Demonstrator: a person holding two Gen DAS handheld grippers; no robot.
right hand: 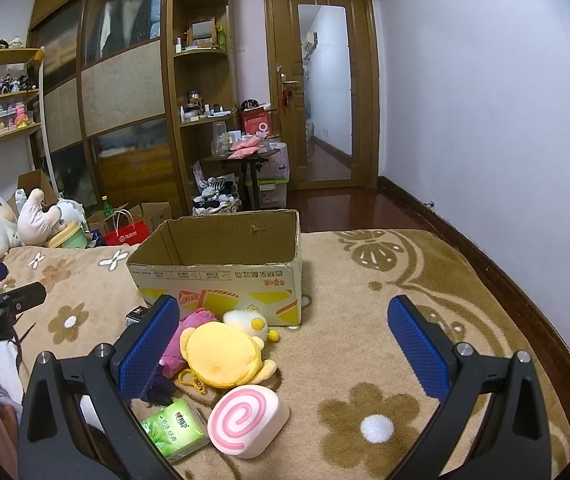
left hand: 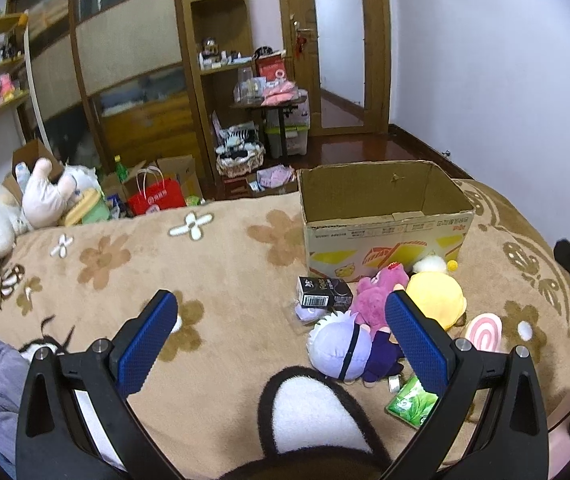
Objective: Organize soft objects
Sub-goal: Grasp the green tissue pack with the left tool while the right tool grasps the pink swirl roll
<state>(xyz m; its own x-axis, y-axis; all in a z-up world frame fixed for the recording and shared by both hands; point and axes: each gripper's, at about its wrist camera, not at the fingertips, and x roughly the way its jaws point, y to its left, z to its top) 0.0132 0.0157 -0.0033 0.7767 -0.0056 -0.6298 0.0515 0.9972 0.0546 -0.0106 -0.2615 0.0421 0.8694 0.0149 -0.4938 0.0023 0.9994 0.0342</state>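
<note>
Right wrist view shows both grippers, right (right hand: 283, 354) and left (left hand: 281, 338), spread and empty above the blanket (right hand: 365, 288), where the pink swirl cushion (right hand: 247, 420), light and squashy, suits a mid-body pinch, yellow plush (right hand: 221, 354) beyond, cardboard box (right hand: 221, 276) farthest.

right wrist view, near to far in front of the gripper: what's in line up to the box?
Green tissue pack → pink swirl cushion → yellow round plush → white and yellow chick plush → open cardboard box, nothing visible inside.
</note>
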